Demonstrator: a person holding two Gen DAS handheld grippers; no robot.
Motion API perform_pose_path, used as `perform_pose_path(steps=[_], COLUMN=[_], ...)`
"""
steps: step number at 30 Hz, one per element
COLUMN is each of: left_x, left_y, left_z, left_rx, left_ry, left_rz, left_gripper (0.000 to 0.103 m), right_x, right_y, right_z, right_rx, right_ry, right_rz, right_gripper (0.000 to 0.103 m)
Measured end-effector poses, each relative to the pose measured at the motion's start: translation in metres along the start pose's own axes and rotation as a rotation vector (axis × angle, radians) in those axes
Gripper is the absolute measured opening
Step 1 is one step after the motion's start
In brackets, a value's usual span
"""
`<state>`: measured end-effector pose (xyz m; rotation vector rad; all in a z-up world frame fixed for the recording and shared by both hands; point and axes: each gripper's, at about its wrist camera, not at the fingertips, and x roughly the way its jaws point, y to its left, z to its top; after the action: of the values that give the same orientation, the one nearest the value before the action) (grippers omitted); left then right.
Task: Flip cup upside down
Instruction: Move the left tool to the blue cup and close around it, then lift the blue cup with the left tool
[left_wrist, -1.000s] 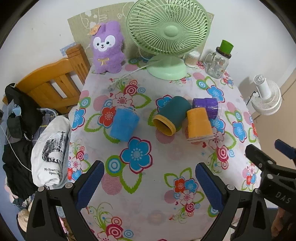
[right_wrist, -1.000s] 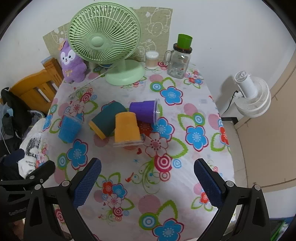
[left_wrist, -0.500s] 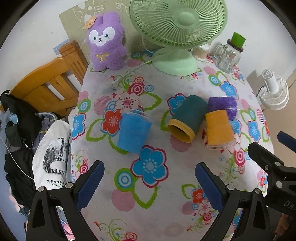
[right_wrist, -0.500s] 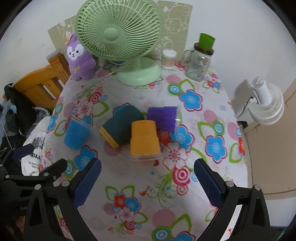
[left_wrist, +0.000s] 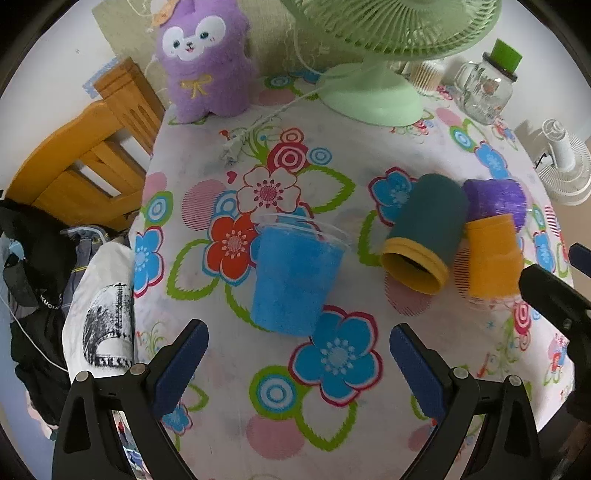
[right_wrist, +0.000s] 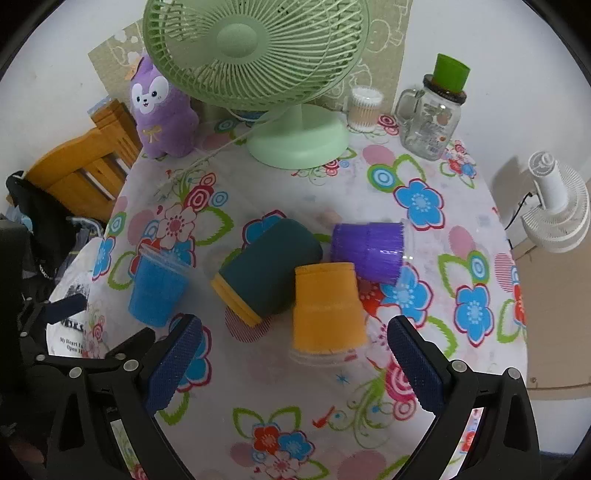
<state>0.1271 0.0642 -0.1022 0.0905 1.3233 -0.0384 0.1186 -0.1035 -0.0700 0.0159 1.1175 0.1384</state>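
Note:
Several cups sit on the floral tablecloth (left_wrist: 332, 424). A blue cup (left_wrist: 293, 277) stands upright with its clear rim up; it also shows in the right wrist view (right_wrist: 157, 290). A dark teal cup (left_wrist: 424, 236) (right_wrist: 269, 269) and a purple cup (left_wrist: 495, 203) (right_wrist: 367, 253) lie on their sides. An orange cup (left_wrist: 493, 258) (right_wrist: 327, 308) stands rim down. My left gripper (left_wrist: 297, 367) is open just in front of the blue cup. My right gripper (right_wrist: 293, 363) is open just in front of the orange cup.
A green table fan (right_wrist: 295, 136), a purple plush toy (left_wrist: 205, 66), a glass jar with a green lid (right_wrist: 432, 118) and a small container (right_wrist: 364, 109) stand at the back. A wooden chair (left_wrist: 85, 162) with clothes is left; a white fan (right_wrist: 557, 206) is right.
Both grippers have moved forward and lower toward the cups, which now look larger. The cups have not moved. Both grippers stay open.

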Motion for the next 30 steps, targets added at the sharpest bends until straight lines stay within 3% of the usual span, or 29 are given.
perform_pose_path(steps=[13, 22, 24, 30], left_x=[0.060, 0.079, 0.080, 0.077], left_y=[0.005, -0.001, -0.003, -0.005], left_z=[0.016, 0.020, 0.021, 0.021], left_rx=[0.041, 0.080, 0.088, 0.047], left_ry=[0.040, 0.032, 0.026, 0.029], left_rz=[-0.037, -0.014, -0.012, -0.040], left_gripper=[0.100, 0.078, 0.065, 0.061], right_x=[0.040, 0.053, 0.054, 0.054], right_y=[0.009, 0.012, 0.012, 0.013], right_z=[0.006, 0.003, 0.001, -0.003], right_rx=[0.035, 0.021, 0.028, 0.027], right_ry=[0.037, 0.068, 0.072, 0.080], right_rz=[-0.010, -0.030, -0.029, -0.029], right_gripper=[0.102, 0.100, 0.100, 0.100])
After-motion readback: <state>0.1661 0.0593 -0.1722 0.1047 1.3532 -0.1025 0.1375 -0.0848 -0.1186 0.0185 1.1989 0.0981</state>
